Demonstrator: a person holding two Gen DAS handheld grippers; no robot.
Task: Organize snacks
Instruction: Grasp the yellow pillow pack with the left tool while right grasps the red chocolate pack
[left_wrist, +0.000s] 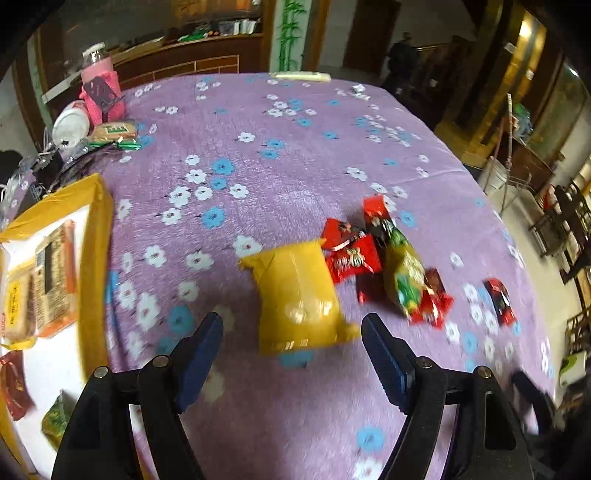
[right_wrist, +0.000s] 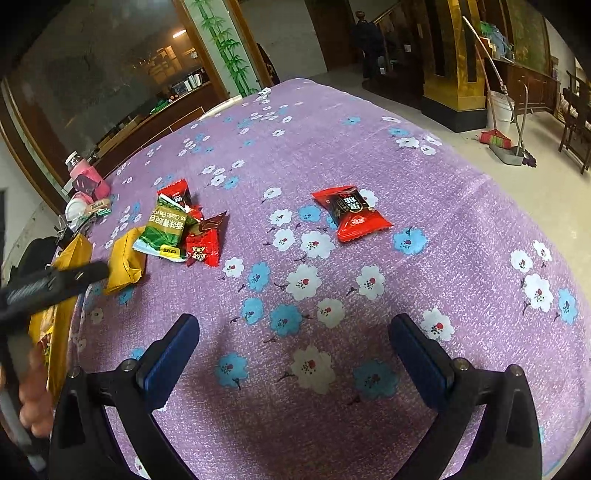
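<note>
2 grippers gaping, nothing held: left gripper (left_wrist: 291, 345) straddling yellow packet (left_wrist: 299, 299) for pickup toward box (left_wrist: 99, 206); right gripper (right_wrist: 293, 345) hovering short of red packet (right_wrist: 351, 214)

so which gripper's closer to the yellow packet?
Left. The left gripper has the yellow packet just ahead of its open jaws. The right gripper is off to the side, over bare cloth.

Left tongs (left_wrist: 291, 347): two matte black arms, each tipped with a dark blue ribbed pad (left_wrist: 201, 354); round silver screw heads sit at the pivots. Right tongs (right_wrist: 295, 354): same build, black frame, blue pads (right_wrist: 171, 356), silver screws.
</note>
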